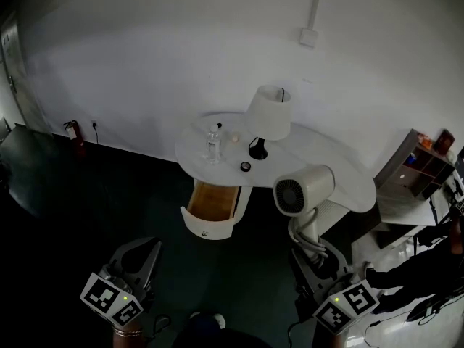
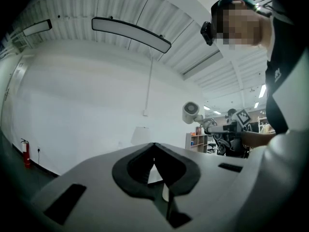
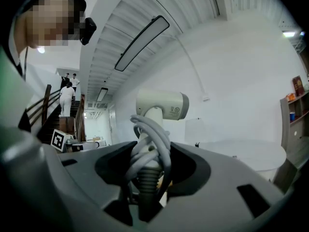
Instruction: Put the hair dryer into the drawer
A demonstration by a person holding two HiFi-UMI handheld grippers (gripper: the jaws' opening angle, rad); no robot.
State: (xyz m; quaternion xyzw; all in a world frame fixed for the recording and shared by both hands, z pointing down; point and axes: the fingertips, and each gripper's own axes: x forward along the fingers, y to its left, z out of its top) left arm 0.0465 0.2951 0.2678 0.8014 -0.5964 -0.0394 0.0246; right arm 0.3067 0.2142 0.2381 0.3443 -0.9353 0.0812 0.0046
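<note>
Right tool (image 1: 313, 256) is clamping on the hair dryer (image 1: 301, 191) by the lower handle. In the right gripper view the jaws of the right tool (image 3: 149, 151) are pressing in on the handle from both sides, with the grey cord (image 3: 155, 138) looping around it. The hair dryer (image 3: 161, 105) is standing upright out of the jaws, body on top and barrel lying crosswise. In the head view its round grille is facing the camera.

The hair dryer is hanging in the air above the dark floor (image 1: 87, 209), in front of the white round tabletop (image 1: 333, 162) and to the right of the drawer (image 1: 212, 210), not inside it. The drawer is sitting pulled out under the tabletop's front edge, its wooden inside showing.

Left tool (image 1: 141, 261) is hovering low at the left, well apart from the drawer and the hair dryer. In the left gripper view the left tool (image 2: 154, 146) is showing its jaws meeting at the tips, nothing between them. The hair dryer (image 2: 191, 111) is showing far off at the right in that view.

On the tabletop a table lamp (image 1: 268, 114) with a white shade is standing near the middle, a water bottle (image 1: 212, 145) is standing to its left, and a small dark round thing (image 1: 246, 166) is lying between them, nearer the front edge. A fire extinguisher (image 1: 71, 130) is sitting against the wall at the left, and a shelf unit (image 1: 424, 165) is standing at the right.
</note>
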